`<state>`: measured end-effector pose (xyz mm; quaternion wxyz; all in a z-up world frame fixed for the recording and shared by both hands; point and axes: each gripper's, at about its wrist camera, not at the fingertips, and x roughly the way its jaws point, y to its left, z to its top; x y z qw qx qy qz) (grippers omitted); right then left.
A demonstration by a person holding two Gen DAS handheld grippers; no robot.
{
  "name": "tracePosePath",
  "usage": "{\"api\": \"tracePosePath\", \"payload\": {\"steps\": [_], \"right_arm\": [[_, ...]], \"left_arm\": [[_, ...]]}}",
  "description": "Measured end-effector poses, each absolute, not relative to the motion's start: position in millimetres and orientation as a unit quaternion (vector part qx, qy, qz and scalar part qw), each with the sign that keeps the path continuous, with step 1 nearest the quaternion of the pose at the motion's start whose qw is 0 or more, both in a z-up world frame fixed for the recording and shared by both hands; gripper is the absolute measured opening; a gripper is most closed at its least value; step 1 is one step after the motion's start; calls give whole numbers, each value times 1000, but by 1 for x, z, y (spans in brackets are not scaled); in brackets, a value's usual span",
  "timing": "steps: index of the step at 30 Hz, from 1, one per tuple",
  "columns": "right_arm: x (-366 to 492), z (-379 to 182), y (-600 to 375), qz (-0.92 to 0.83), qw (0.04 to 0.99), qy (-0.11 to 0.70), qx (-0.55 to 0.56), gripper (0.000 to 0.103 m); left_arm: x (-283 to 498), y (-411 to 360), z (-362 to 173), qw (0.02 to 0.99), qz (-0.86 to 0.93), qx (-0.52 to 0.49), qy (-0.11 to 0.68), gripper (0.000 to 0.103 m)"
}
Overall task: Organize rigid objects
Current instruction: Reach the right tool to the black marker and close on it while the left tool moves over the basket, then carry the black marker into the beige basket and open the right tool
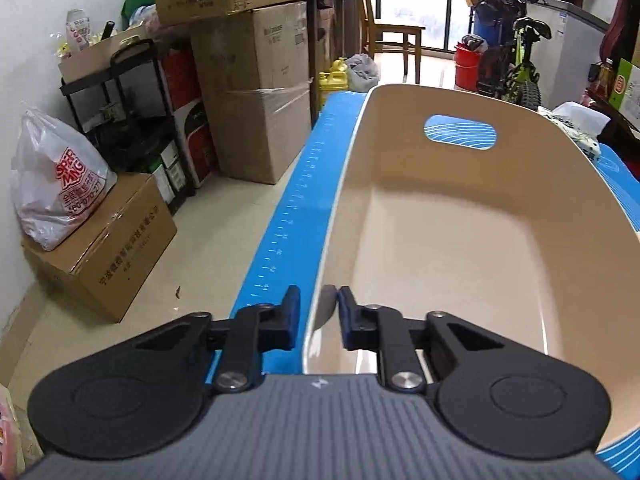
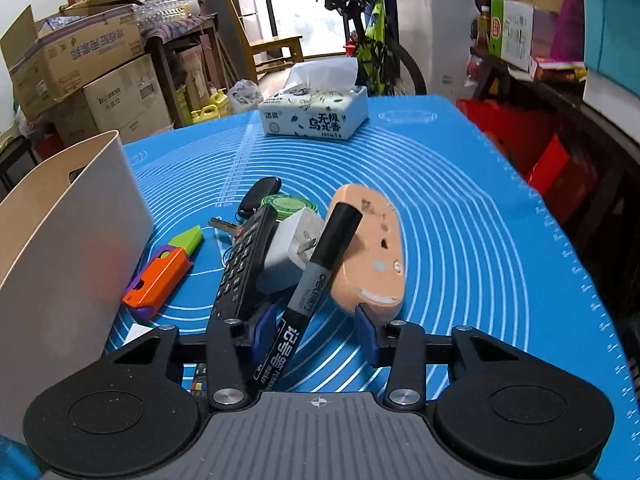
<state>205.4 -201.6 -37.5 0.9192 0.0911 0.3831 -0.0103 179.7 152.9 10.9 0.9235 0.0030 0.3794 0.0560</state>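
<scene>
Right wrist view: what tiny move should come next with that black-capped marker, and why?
Probably close the jaws of the right gripper on the marker. It lies between them, leaning on the pile, and neither pad seems to press it, so lifting now would likely leave it behind.

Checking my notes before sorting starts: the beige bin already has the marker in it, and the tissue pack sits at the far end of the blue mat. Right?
Not quite: the beige bin is empty in the left wrist view. The marker lies on the blue mat, per the right wrist view. The tissue pack is correct.

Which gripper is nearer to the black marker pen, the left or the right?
Right. The right gripper has the marker pen between its fingers. The left gripper straddles the wall of the beige bin, with no marker in its view.
</scene>
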Motion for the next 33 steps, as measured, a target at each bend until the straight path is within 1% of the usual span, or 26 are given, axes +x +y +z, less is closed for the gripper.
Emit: {"api": "tracePosePath", "payload": {"steps": [1, 7, 9, 10, 13, 15, 26, 33], "right_arm": [[207, -38, -201, -11, 919, 383, 92, 49], [219, -46, -195, -6, 910, 402, 104, 46], [223, -50, -196, -5, 906, 407, 115, 34], [224, -51, -197, 1, 904, 407, 127, 31], [224, -50, -197, 0, 905, 404, 129, 29], [220, -47, -196, -6, 913, 391, 117, 24], [202, -8, -199, -6, 942, 318, 109, 24], [198, 37, -172, 41, 958, 266, 97, 24]], "left_arm": [[180, 153, 11, 924, 51, 1, 380, 11], [181, 151, 11, 924, 48, -2, 378, 11], [180, 150, 11, 925, 47, -2, 377, 11], [180, 150, 11, 925, 46, -3, 377, 11], [181, 150, 11, 925, 47, -4, 377, 11], [181, 151, 11, 925, 47, -2, 377, 11], [181, 152, 10, 925, 47, 0, 376, 11], [180, 152, 11, 925, 45, 1, 377, 10]]}}
